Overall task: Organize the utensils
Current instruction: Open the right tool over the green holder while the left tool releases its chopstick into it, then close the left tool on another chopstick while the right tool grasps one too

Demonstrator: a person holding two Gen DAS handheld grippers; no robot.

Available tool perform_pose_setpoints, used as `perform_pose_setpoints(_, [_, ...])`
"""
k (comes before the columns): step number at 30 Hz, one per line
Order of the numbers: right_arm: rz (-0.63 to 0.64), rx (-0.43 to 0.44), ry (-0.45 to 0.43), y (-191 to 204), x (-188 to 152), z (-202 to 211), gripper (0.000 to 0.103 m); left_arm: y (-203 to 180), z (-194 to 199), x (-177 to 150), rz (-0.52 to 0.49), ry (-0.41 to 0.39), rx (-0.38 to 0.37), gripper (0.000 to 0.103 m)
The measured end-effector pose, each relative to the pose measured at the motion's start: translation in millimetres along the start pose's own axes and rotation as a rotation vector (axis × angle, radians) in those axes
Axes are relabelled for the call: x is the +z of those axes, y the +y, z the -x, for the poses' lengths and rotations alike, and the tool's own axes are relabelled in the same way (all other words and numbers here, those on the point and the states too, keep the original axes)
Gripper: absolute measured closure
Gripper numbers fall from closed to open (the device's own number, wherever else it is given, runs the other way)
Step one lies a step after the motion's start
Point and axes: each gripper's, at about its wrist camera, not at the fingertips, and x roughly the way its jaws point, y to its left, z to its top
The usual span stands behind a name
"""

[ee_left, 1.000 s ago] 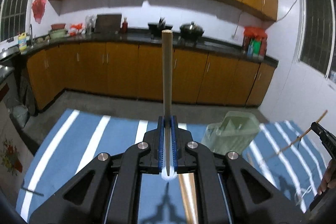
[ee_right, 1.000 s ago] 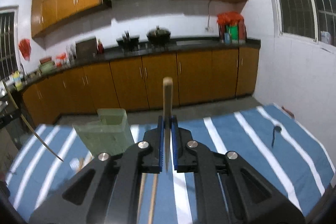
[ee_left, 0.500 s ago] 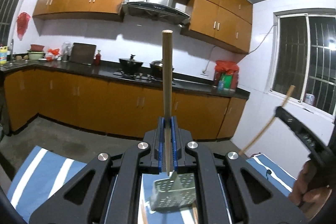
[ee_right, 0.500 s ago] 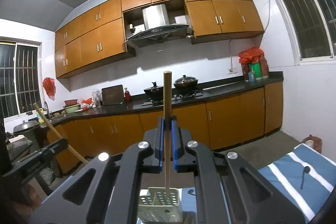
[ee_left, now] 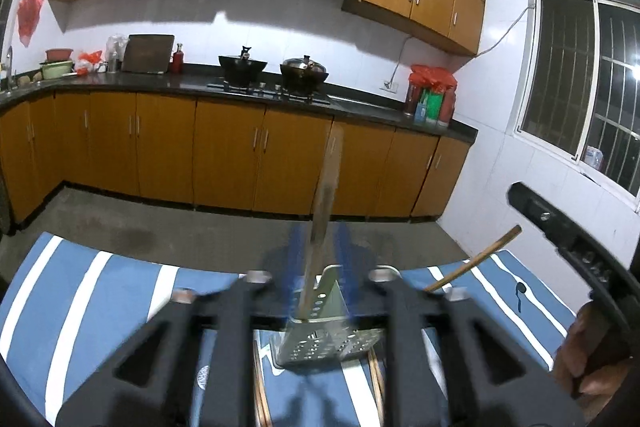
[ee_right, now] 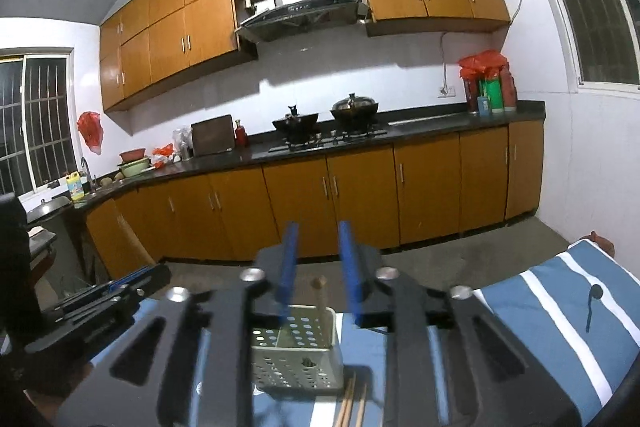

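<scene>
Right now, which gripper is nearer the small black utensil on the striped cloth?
Right. The black utensil lies right of the right gripper; the left gripper is farther left, above the holder.

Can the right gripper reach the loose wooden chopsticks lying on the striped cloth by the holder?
Probably yes: the right gripper is open and empty, and the loose wooden chopsticks lie uncovered beneath it, just nearer than the perforated pale green holder.

The perforated holder point(ee_right: 296, 347) stands just under both grippers, and one chopstick point(ee_right: 319, 293) rises from it between the spread blue fingers point(ee_right: 289, 267). Loose chopsticks point(ee_right: 352, 403) lie near it. The striped cloth point(ee_right: 560, 307) to the right is free.
</scene>
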Motion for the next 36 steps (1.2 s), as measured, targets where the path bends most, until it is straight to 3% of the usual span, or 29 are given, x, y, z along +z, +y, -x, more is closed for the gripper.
perform_pose_setpoints(1, [-0.002,-0.001,-0.005,1,1,3,0.071,1,2,0,0.000,-0.010,0.004,0.050])
perform_pose_setpoints(9, [-0.058,-0.073,-0.002,-31,-5,45,0.061,1,32,-2,0.005,-0.075,0.015,0.046])
perform_pose_setpoints(12, [-0.066,-0.125,0.064,-47,-25,47,0.060,11,56,-6,0.041,-0.116,0.019,0.042])
perform_pose_setpoints(16, [-0.068,-0.158,0.271,-66,-80,30,0.060,31,80,-25,0.096,-0.125,0.074,0.041])
perform_pose_setpoints(20, [-0.055,-0.120,0.485,-65,-145,15,0.077,46,78,-58,0.083,-0.022,0.193,0.041])
perform_pose_setpoints(24, [-0.004,-0.079,0.613,-50,-203,18,0.079,59,63,-106,0.059,0.130,0.256,0.046])
perform_pose_setpoints(28, [-0.005,-0.072,0.669,-43,-228,23,0.079,65,50,-149,0.081,0.277,0.254,0.054])
perform_pose_setpoints(31, [0.029,-0.080,0.662,-39,-228,24,0.080,65,48,-173,0.091,0.334,0.241,0.057])
perform_pose_setpoints(33, [0.075,-0.107,0.660,-37,-225,22,0.094,62,47,-182,0.094,0.356,0.226,0.061])
perform_pose_setpoints(36, [0.064,-0.146,0.652,-45,-221,18,0.095,57,45,-190,0.081,0.379,0.204,0.065])
